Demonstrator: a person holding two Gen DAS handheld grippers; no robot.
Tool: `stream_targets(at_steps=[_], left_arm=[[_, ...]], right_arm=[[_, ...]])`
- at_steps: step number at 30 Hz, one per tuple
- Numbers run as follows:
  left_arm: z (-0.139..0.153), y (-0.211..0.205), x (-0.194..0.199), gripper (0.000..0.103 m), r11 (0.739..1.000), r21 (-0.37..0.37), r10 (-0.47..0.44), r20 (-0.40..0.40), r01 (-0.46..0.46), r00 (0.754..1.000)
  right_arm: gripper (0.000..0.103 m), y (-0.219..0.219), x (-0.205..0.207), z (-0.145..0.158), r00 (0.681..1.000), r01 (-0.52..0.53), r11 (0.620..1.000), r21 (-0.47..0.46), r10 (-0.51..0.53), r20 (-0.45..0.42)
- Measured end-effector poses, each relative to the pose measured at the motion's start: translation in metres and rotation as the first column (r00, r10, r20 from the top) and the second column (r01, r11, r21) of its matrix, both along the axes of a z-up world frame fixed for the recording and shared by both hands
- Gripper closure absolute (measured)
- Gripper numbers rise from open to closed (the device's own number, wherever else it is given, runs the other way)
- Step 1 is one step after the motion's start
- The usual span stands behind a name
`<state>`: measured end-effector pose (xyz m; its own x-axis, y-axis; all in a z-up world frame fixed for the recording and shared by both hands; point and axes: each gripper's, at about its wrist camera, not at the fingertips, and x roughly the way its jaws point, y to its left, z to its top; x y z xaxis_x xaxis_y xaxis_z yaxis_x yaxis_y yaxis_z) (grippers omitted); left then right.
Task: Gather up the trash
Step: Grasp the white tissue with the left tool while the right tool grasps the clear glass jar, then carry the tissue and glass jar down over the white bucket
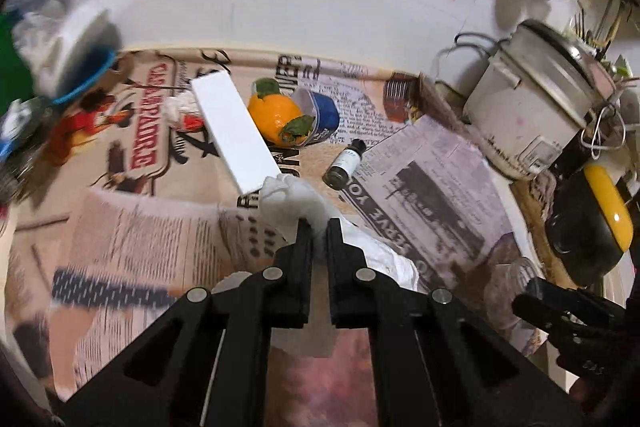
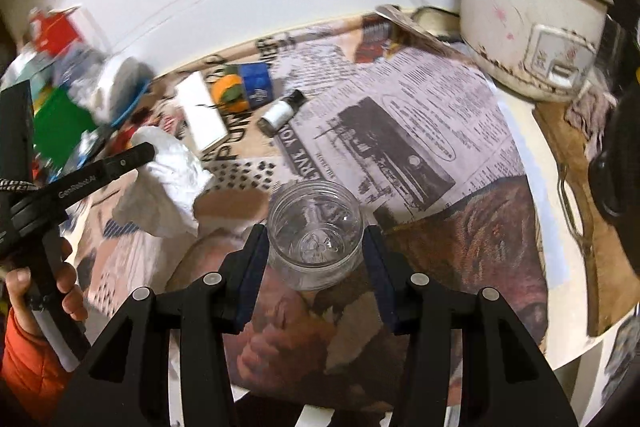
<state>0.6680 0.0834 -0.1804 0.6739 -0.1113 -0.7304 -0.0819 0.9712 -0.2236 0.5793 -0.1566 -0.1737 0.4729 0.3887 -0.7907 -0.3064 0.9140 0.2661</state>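
From the left wrist view, we see the left claw (image 1: 319,223) closed narrow on a crumpled white tissue (image 1: 294,199), which bulges out ahead of the fingertips and hangs back under the fingers. Just beyond the tissue lies a flat white box (image 1: 234,131), tilted on the tabletop (image 1: 312,155), which is covered with printed newspaper sheets. Beside the box we see an orange fruit with green leaves (image 1: 276,119), and touching it a blue tin (image 1: 320,115) lying on its side. A small bottle with a black cap (image 1: 345,163) lies a little to the right of them. At the far right stands a white rice cooker (image 1: 532,107). At the left edge a pile of mixed packaging (image 1: 48,39) is blurred, and we cannot tell its pieces apart.

From the right wrist view, we see the right claw (image 2: 316,243) opened wide, with a clear glass jar (image 2: 316,231) standing upright between its fingers; whether the pads touch the glass we cannot tell. To the left, the left claw (image 2: 144,151) carries the tissue (image 2: 168,183) above the tabletop (image 2: 420,131), and a hand (image 2: 44,287) with an orange sleeve grips its handle. Farther back lie the white box (image 2: 200,111), the orange fruit (image 2: 228,89), the blue tin (image 2: 258,83) and the small bottle (image 2: 280,111). The rice cooker (image 2: 532,11) stands at the upper right.
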Motion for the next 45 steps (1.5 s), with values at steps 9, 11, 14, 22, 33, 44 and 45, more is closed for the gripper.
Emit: stream_targets(at_steps=[9,11,14,22,33,44,45], left_arm=[[0.042,-0.021,-0.093,0.098,0.998,0.025,0.055,0.084,-0.058,0.995],[0.046,-0.02,-0.106,0.098,0.998,0.03,0.057,0.09,-0.06,0.994],[0.048,-0.02,-0.125,0.098,0.998,0.037,0.051,0.096,-0.055,0.994],[0.038,-0.008,-0.182,0.098,0.998,0.057,-0.036,0.101,0.03,0.994],[0.003,0.016,-0.269,0.098,0.983,0.08,-0.171,0.046,0.167,0.984],[-0.054,-0.004,-0.298,0.098,0.967,0.027,-0.249,-0.083,0.252,0.965],[-0.061,-0.007,-0.298,0.098,0.968,0.022,-0.248,-0.094,0.251,0.964]], right_arm=[[0.058,-0.005,-0.044,0.028,0.993,-0.11,0.994,0.017,0.109,0.054],[0.058,-0.004,-0.054,0.032,0.992,-0.113,0.993,0.027,0.111,0.065],[0.058,-0.001,-0.072,0.038,0.991,-0.102,0.994,0.037,0.099,0.088],[0.058,0.018,-0.125,0.042,0.993,-0.032,0.999,0.032,0.028,0.119],[0.058,0.048,-0.207,0.015,0.989,0.099,0.994,0.053,-0.105,0.104],[0.058,0.033,-0.254,-0.007,0.985,0.167,0.986,0.017,-0.167,0.038],[0.058,0.031,-0.255,-0.012,0.985,0.167,0.986,0.014,-0.168,0.029]])
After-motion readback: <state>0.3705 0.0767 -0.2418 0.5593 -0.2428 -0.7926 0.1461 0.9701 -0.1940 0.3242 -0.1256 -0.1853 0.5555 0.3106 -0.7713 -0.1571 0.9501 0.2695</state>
